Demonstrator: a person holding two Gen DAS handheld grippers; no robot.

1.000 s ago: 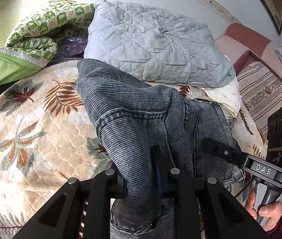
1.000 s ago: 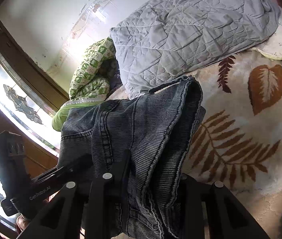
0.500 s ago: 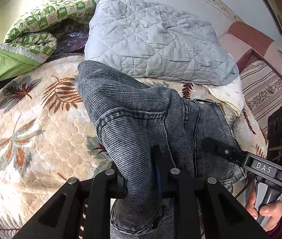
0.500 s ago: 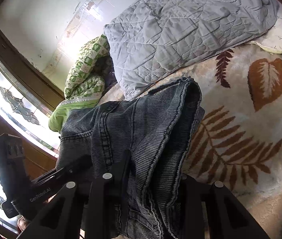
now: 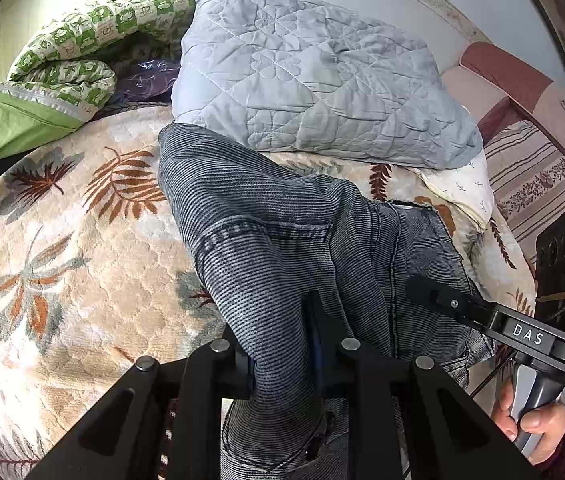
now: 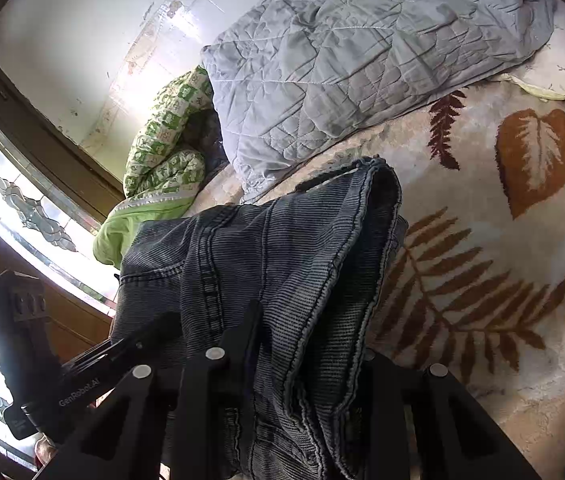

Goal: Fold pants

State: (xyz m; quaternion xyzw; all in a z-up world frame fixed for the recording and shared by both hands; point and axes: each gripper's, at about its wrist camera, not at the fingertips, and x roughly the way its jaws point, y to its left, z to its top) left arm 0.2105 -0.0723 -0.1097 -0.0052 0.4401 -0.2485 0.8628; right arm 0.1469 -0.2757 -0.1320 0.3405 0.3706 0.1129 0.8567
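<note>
A bed fills both views, spread with a cream quilted bedspread (image 5: pixel 82 280) printed with rust and grey-green leaves; behind it runs a pale wall, and the right wrist view shows a dark wooden frame with leaded patterned glass (image 6: pixel 30 208) at the left. At the head lie a grey quilted pillow (image 5: pixel 314 80) stitched in diamonds and petals, a rolled green-and-white patterned quilt (image 5: pixel 82 48) with a plain lime edge, and a striped headboard cushion (image 5: pixel 542 176) at the far right. The pants (image 5: pixel 274 232) are dark grey-blue ribbed denim with pale topstitched seams; they lie bunched on the bedspread in front of the pillow, their long axis running from the grippers away toward the pillow, one folded end raised near it. The left gripper (image 5: pixel 282 352) is pinching a thick fold of the denim between its black fingers; the right gripper (image 6: pixel 306 364) likewise seems clamped on the cloth, though the draped fabric hides its fingertips, so the grip is not fully clear. A hand (image 5: pixel 538 424) grasps the right gripper's grey handle.
</note>
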